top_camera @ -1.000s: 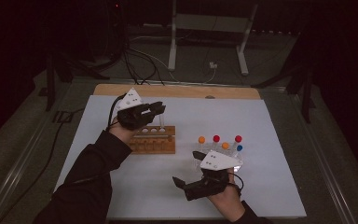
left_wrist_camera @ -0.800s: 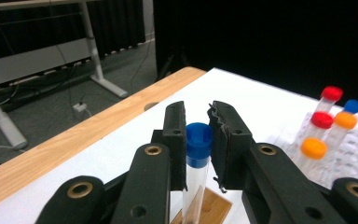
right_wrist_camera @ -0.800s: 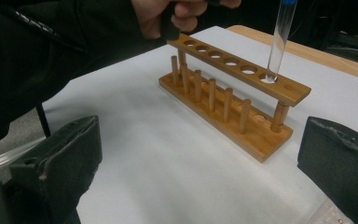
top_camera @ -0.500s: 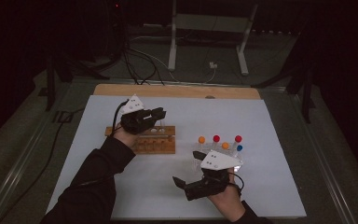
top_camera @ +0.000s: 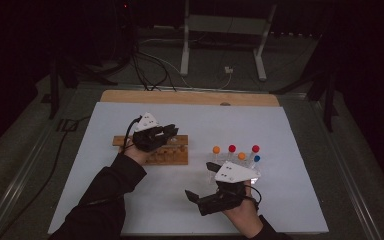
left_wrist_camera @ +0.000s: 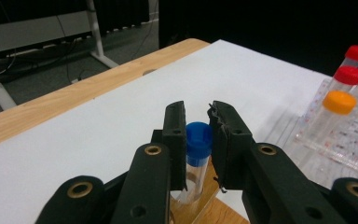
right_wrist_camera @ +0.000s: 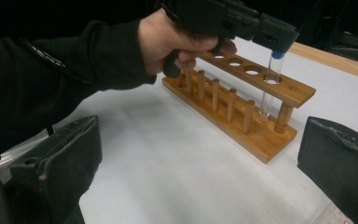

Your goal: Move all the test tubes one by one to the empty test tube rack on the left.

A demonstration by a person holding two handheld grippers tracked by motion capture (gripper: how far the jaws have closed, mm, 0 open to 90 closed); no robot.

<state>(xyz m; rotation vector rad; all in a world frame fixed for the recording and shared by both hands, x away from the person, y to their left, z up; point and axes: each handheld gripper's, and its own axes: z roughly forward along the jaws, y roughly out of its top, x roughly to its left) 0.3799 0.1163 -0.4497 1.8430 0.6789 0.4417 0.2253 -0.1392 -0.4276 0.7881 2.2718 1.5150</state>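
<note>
My left gripper (top_camera: pixel 173 131) (left_wrist_camera: pixel 198 114) is shut on a clear test tube with a blue cap (left_wrist_camera: pixel 198 142), its pads pressing the cap from both sides. The tube (right_wrist_camera: pixel 271 84) stands upright with its lower part passing through the end hole of a wooden tube rack (top_camera: pixel 176 159) (right_wrist_camera: pixel 242 126). In the right gripper view the left gripper (right_wrist_camera: pixel 276 43) sits right above that rack end. My right gripper (top_camera: pixel 200 181) (right_wrist_camera: pixel 200 126) stands open near the table's front, its jaws wide apart with nothing between them, facing the wooden rack.
A clear plastic rack (top_camera: pixel 235 159) (left_wrist_camera: pixel 335 135) holds several tubes with orange, red and blue caps, right of the wooden rack. A white sheet (top_camera: pixel 280 125) covers the table, with a wooden strip (top_camera: pixel 190 97) along the far edge. Cables lie on the floor beyond.
My left gripper has come down with the blue-capped tube onto the right end of the wooden rack. The right gripper has stayed where it was.
</note>
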